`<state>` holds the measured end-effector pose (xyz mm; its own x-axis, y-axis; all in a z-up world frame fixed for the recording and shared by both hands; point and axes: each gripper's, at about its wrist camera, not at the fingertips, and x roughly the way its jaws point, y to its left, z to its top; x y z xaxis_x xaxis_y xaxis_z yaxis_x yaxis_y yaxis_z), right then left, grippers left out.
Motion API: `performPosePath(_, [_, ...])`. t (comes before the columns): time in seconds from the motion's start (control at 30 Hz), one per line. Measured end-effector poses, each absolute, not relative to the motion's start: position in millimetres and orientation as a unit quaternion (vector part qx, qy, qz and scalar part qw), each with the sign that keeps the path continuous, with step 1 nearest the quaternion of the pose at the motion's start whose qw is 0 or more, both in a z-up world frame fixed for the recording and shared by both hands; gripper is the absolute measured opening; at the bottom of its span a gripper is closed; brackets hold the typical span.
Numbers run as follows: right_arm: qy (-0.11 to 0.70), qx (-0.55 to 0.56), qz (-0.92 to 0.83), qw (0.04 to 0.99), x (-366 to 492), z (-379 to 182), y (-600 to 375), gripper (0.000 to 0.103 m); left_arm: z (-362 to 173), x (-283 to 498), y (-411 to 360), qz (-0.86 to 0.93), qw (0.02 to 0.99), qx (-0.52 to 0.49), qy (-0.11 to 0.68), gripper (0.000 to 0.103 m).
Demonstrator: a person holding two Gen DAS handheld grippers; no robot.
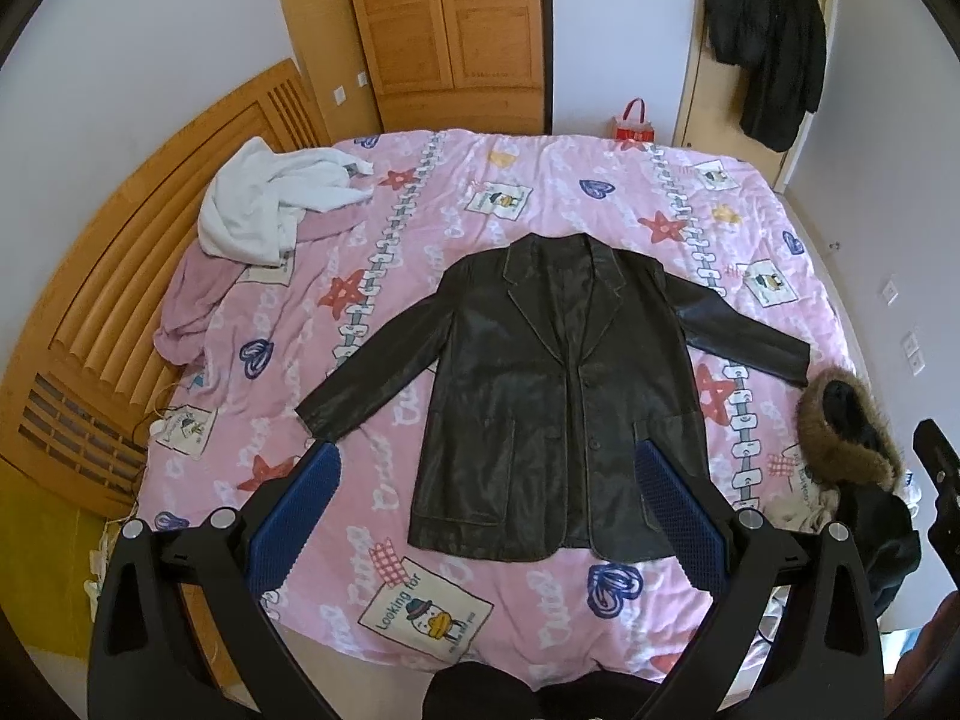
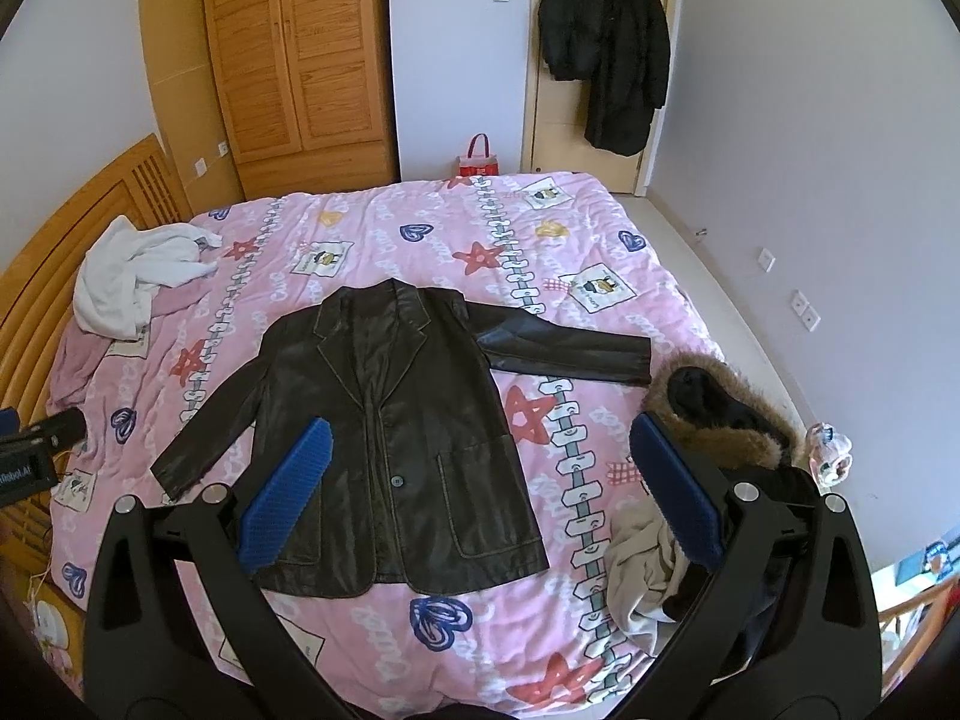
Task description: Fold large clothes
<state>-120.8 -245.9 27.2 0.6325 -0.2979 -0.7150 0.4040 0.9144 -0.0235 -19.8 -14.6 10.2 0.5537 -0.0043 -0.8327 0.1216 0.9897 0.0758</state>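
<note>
A big dark leather jacket (image 1: 540,396) lies flat on its back in the middle of the pink bed cover (image 1: 420,204), buttons up, with both sleeves spread out to the sides. Its collar points toward the wooden wardrobe (image 1: 444,18).

The left gripper (image 1: 486,480) hangs in the air above the bottom edge of the jacket. Its two blue pads (image 1: 297,516) are spread wide apart, and nothing is between them. It touches nothing.

The right gripper (image 2: 474,462) hangs above the jacket's lower half too (a bit more toward the sleeve on that side). Its blue pads (image 2: 288,489) are also wide apart and hold nothing.

Next to the jacket's right sleeve sits a black coat with a fluffy brown hood (image 2: 720,414). A beige cloth (image 2: 642,570) is bunched up just beside that coat. Far past the jacket's other sleeve, a white towel (image 1: 264,204) lies crumpled near the wooden headboard (image 1: 120,276). Another black coat (image 2: 606,42) hangs on the door beyond the jacket's collar.
</note>
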Motion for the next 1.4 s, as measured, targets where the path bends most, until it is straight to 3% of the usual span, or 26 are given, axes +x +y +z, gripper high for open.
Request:
performPosePath(0.9, [0.376,0.017,-0.155,0.913,-91,36,-327,0.097,34,-13,-24,0.06,0.887,0.034,0.457,0.096])
performPosePath(1.13, [0.367,0.002,-0.166,0.915,-63,37,-300,0.097,19,32,30,0.063,0.885,0.007,0.461,0.096])
performPosePath(1.4, [0.359,-0.027,-0.176,0.916,31,37,-232,0.097,-36,150,145,0.106,0.86,-0.046,0.496,0.096])
